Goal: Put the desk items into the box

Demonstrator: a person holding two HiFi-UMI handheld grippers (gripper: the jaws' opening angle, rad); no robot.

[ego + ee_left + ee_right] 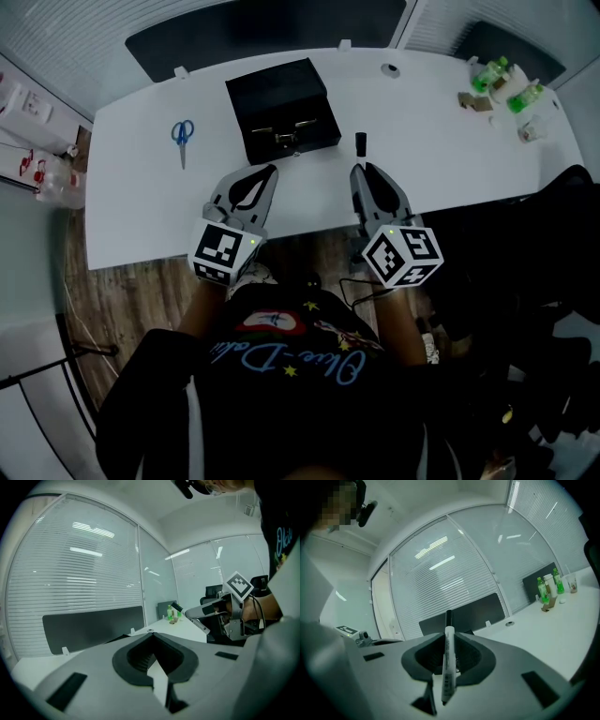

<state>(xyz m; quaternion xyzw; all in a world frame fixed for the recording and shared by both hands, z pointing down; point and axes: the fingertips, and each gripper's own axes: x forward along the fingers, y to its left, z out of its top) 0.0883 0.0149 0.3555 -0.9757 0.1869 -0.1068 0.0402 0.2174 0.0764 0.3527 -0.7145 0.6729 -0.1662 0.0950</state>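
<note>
Now the marker (448, 667) stands pinched between right gripper (449, 635) fingers; left gripper (153, 637) seemingly closed.

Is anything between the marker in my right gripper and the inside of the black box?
Yes: the black box looks closed, its lid down. Otherwise nothing lies between it and the marker in the right gripper.

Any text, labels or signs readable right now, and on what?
Nothing reads cleanly.
Shirt: pale cursive script, upside down, not legible.
Marker pen: barrel print too small.
Green bottles: labels too small.
Marker cubes: square patterns, no words.
</note>
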